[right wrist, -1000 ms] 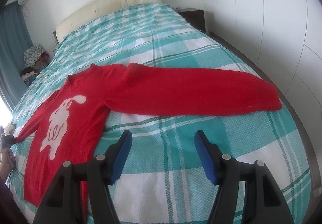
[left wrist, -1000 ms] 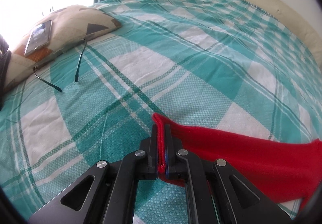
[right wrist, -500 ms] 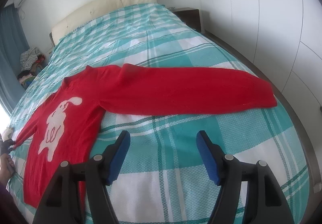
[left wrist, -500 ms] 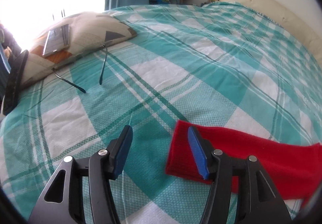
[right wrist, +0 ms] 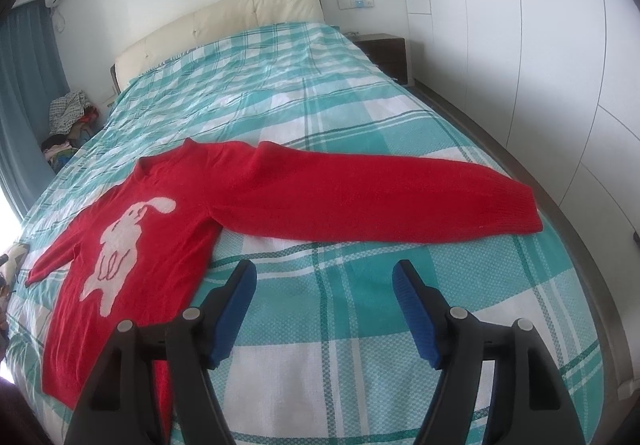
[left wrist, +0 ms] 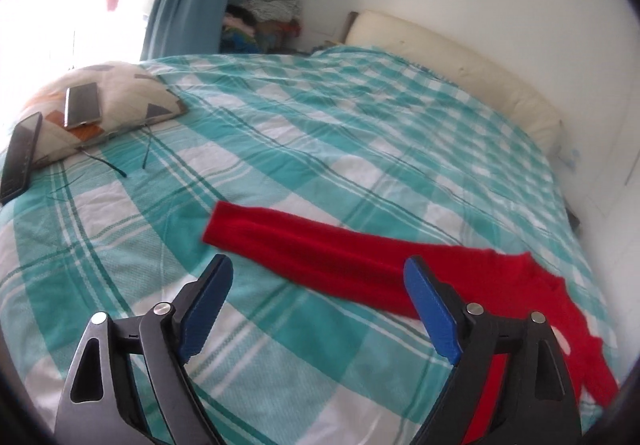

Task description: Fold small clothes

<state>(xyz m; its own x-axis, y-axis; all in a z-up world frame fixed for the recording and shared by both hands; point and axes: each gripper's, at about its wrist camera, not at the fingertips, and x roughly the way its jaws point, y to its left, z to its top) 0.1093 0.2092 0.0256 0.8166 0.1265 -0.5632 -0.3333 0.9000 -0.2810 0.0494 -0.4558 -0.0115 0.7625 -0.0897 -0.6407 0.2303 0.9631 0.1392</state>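
Teal plaid bedspread (right wrist: 360, 333), white wardrobe (right wrist: 520, 45)

The left gripper (left wrist: 318, 277) is built of black plastic arms with triangular cut-outs near their bases, each arm pinned by round silver screw heads, and each of its two fingers (left wrist: 206, 305) carries a long blue pad with a finely ribbed face on the inner side. The right gripper (right wrist: 324, 281) has the same make: glossy black arms with rounded triangular openings, two silver screws on each side, and blue ribbed pads (right wrist: 416, 315) lining the inner faces of the fingers. On both, the blue pads sit forward of the silver screws, at the arm tips.
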